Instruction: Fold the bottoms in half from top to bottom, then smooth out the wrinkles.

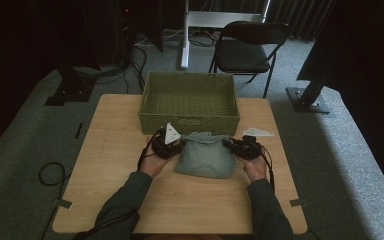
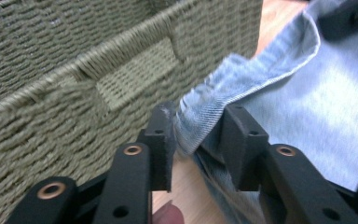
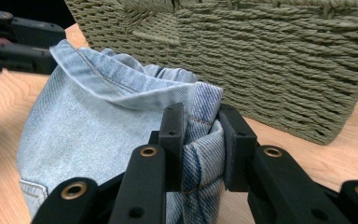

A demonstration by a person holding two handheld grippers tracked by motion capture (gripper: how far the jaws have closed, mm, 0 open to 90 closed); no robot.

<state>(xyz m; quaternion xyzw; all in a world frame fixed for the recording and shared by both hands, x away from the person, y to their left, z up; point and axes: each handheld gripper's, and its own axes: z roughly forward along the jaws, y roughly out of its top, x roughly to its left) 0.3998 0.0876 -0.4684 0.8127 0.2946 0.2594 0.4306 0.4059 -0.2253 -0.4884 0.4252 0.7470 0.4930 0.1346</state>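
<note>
From the high view, a folded pair of light blue jeans [image 1: 204, 156] lies on the wooden table [image 1: 110, 150], just in front of a green woven basket [image 1: 189, 102] that stands at the table's far edge. The left gripper [image 1: 172, 145] sits at the denim's left top corner and the right gripper [image 1: 237, 146] at its right top corner, each with a hand behind it; a grey three-cornered plate rides on each. A black folding chair [image 1: 247, 47] stands on the grey carpet beyond the table, something neither gripper view takes in. No brand, label or writing can be read anywhere. In the left gripper view, the left gripper [image 2: 196, 135] has its jaws parted with the frayed edge of the jeans [image 2: 307, 107] running between them; the cloth brushes the left pad but is not pinched, so this gripper is released. The basket [image 2: 74, 70] fills the background here, showing a handle slot in its wall that the high view barely shows. In the right gripper view, the right gripper [image 3: 203, 135] is clenched on a bunched fold of the jeans [image 3: 98, 121], both pads pressing the denim, whose seam stitching and a pocket corner are visible. The basket [image 3: 284, 60] stands close behind, and the left gripper [image 3: 23, 42] shows at the far corner of the cloth.
</note>
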